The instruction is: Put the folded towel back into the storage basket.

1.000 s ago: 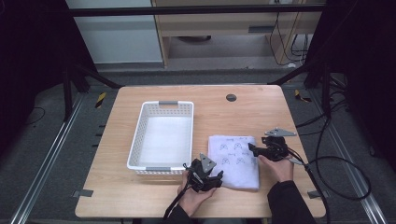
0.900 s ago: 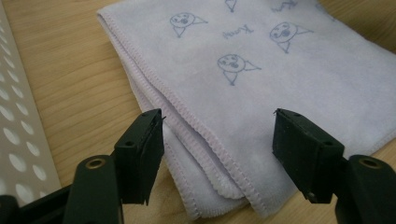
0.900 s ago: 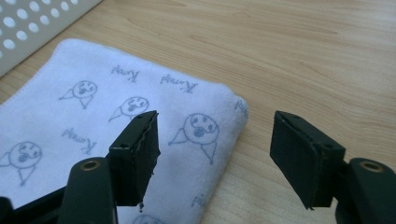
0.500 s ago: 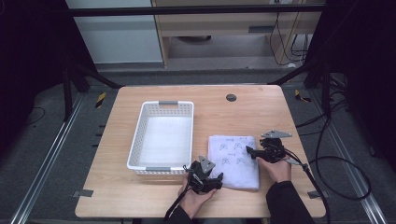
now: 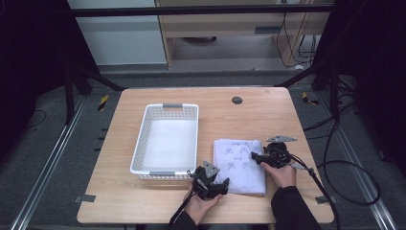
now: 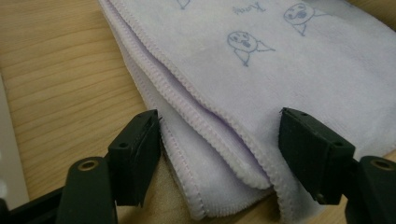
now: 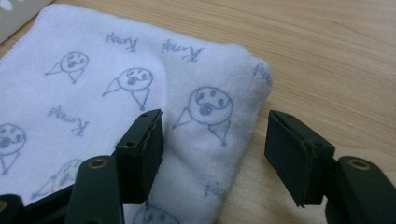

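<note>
Both grippers sit at the folded towel point(image 5: 241, 165), one at each side. Left gripper point(image 5: 210, 182) rests at the towel's near left corner with its jaws spread wide; in the left gripper view the stacked, stitched hems of that corner point(image 6: 219, 140) lie between the pads, which stand clear of the cloth, so nothing is clamped there. Right gripper point(image 5: 261, 158) is at the towel's right edge. Its jaws have just been closing, and in the right gripper view the rounded fold point(image 7: 210, 126) bulges up between them, the left pad at or near the cloth and the right pad apart from it over bare wood; it straddles the fold without a grip.

That towel, pale lilac-white with small printed faces and script, lies flat on the wooden table point(image 5: 268, 115), folded into a neat rectangle of several layers, just beside the near right corner of the white plastic basket point(image 5: 143, 143). The basket's floor looks bare.

Judging by this, the folding seems largely finished, and what appears left is to pinch both edges, lift the bundle without letting the layers slide apart, and set it in the basket.
</note>
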A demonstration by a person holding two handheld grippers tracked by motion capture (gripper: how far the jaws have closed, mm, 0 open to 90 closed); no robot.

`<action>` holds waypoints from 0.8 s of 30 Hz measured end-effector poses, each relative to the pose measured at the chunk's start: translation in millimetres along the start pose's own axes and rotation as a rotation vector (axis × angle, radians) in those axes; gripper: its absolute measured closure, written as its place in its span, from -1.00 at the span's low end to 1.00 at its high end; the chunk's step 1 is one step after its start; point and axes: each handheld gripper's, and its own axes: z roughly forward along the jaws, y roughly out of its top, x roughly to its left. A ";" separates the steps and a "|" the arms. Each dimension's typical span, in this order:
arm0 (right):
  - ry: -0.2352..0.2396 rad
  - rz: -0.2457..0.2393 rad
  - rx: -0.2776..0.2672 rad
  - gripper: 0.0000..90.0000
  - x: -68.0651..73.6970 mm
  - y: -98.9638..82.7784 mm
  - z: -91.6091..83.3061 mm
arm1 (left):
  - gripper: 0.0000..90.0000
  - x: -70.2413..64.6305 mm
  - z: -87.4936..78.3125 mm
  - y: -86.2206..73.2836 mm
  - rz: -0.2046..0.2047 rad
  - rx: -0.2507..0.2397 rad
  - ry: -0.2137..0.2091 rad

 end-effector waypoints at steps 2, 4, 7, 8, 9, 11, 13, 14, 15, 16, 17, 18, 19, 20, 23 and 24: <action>0.009 0.016 0.006 -0.13 0.7 -0.3 0.7 | -0.36 -0.1 0.0 -0.2 -0.001 -0.001 -0.001; 0.009 0.016 0.009 -0.10 0.6 -0.8 1.6 | -0.34 -1.4 0.2 -0.5 -0.003 -0.002 -0.001; 0.023 0.044 0.016 -0.04 0.0 -1.6 2.7 | -0.27 -2.5 -0.4 -0.7 -0.004 -0.004 -0.001; 0.030 0.053 0.018 0.01 -0.1 -1.8 2.6 | -0.24 -2.8 -0.6 -0.6 -0.005 -0.004 -0.004; 0.038 0.059 0.016 0.04 -0.3 -2.0 2.8 | -0.21 -3.1 -0.7 -0.6 -0.007 -0.004 -0.005; 0.053 0.065 0.018 0.15 -0.2 -2.2 2.8 | -0.14 -3.8 -1.2 -1.0 -0.015 -0.007 -0.014; 0.063 0.067 0.019 0.24 0.1 -2.2 2.8 | -0.07 -4.3 -1.3 -1.0 -0.023 -0.006 -0.024; 0.070 0.070 0.019 0.27 0.5 -2.2 2.6 | -0.03 -4.3 -1.5 -0.9 -0.030 -0.005 -0.032; 0.072 0.067 0.017 0.31 0.8 -2.2 2.6 | 0.02 -3.9 -1.7 -0.7 -0.035 -0.004 -0.040; 0.079 0.072 0.019 0.34 1.4 -2.1 2.2 | 0.08 -3.8 -1.9 -0.5 -0.041 -0.002 -0.044; 0.079 0.071 0.018 0.37 1.5 -2.1 2.2 | 0.12 -3.4 -1.8 -0.4 -0.044 -0.003 -0.050; 0.080 0.072 0.018 0.40 1.6 -2.0 2.1 | 0.15 -2.9 -1.9 -0.2 -0.051 -0.001 -0.058; 0.084 0.074 0.017 0.43 1.7 -2.0 2.0 | 0.18 -2.3 -2.0 0.0 -0.059 0.000 -0.063; 0.085 0.074 0.016 0.46 1.9 -2.0 2.0 | 0.24 -1.8 -2.0 0.2 -0.071 0.000 -0.073; 0.084 0.073 0.013 0.54 2.4 -1.9 1.5 | 0.41 -1.8 -3.5 0.8 -0.073 -0.008 -0.077; 0.085 0.075 0.012 0.56 2.7 -1.9 1.2 | 0.46 -1.9 -4.1 0.9 -0.073 -0.011 -0.077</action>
